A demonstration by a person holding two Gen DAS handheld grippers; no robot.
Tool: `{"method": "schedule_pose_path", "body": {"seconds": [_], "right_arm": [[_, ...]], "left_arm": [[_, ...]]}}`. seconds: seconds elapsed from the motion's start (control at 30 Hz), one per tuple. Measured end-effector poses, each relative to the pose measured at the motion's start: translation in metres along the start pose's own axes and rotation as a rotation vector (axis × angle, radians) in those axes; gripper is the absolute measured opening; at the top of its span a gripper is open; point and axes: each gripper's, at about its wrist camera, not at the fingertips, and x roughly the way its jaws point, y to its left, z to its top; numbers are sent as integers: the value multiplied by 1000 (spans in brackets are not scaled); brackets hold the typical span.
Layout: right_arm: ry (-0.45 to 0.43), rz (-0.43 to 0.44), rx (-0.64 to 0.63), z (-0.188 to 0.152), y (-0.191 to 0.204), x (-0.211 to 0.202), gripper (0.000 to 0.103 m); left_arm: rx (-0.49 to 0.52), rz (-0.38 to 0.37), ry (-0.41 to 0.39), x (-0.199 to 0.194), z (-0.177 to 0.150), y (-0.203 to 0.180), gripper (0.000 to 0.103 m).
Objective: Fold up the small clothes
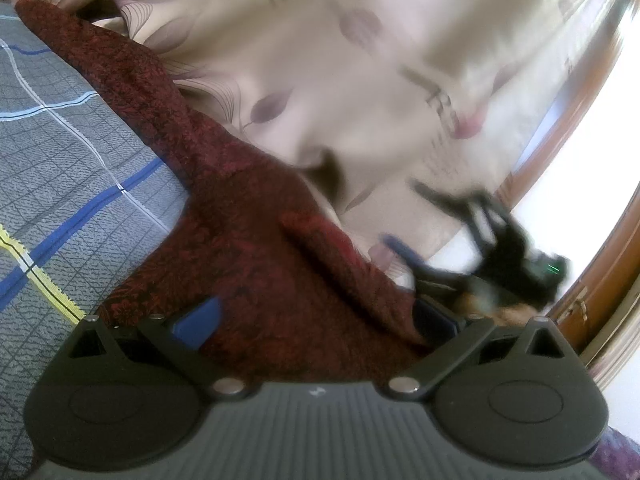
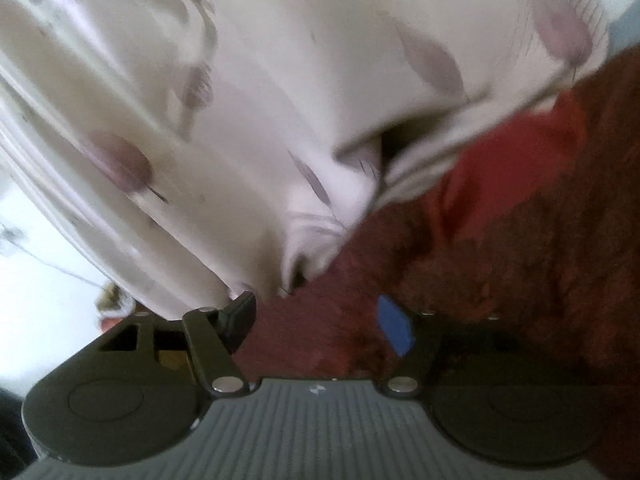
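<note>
The dark red knitted garment lies on a bed, partly over a grey checked bedsheet and partly against cream leaf-print bedding.

Left gripper: jaws stand wide apart, with the garment between and ahead of them. One blue pad rests against the fabric on the left; the other finger is largely hidden by a raised fold of cloth. The pads do not clamp the cloth.

Right gripper: jaws parted. The garment fills the gap between the fingers and extends ahead and to the right. The blue pad shows on the right finger; the black left finger sits at the edge of the cream bedding. No grip is visible on the fabric.

In the left wrist view, the right gripper appears blurred, ahead and to the right, beside the garment's far edge.
</note>
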Motion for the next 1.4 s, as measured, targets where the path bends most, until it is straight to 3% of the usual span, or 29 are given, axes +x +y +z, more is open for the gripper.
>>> {"method": "schedule_pose_path", "body": {"seconds": [0.07,0.1,0.23,0.3,0.37,0.47,0.57,0.63,0.7,0.8,0.93,1.03,1.1,1.13,1.17,1.23,1.4], "right_arm": [[-52,-7,-2,8,3,-34,69],[-75,-58,-25,14,4,-57,69],[-230,-376,-204,26,-5,-148,67],[-264,-496,-194,36,-30,-183,53],[-270,-596,-98,43,-63,-204,25],[-280,-604,-33,41,-91,-212,18],[-244,-591,-69,34,-94,-194,16],[-180,-615,-167,25,-85,-172,16],[-104,-711,-336,11,-74,-151,16],[-60,-782,-467,8,-59,-139,17],[-164,-761,-493,22,-28,-159,19],[-142,-605,-568,19,4,-154,19],[-69,-491,-673,9,30,-132,33],[-16,-438,-717,2,41,-118,45],[22,-388,-765,-6,51,-101,49],[94,-340,-873,-23,65,-67,49],[266,-330,-1077,-60,77,19,54]], "left_arm": [[-3,-2,-2,0,0,1,103],[-3,-3,-2,0,0,1,103],[-2,-1,-1,0,0,1,103],[1,3,1,0,0,1,103],[4,5,2,1,0,0,103],[8,10,6,1,0,0,103],[15,18,12,2,0,-1,103],[16,19,13,2,0,-2,103],[15,18,12,2,0,-2,103],[11,13,9,1,0,-1,103],[5,6,4,1,0,0,103],[-2,-1,-2,-1,0,1,103],[-8,-8,-8,-2,0,2,103],[-10,-11,-10,-2,0,2,103],[-14,-15,-12,-3,0,3,103],[-20,-21,-18,-4,0,4,103],[-29,-33,-25,-6,0,5,103]]}}
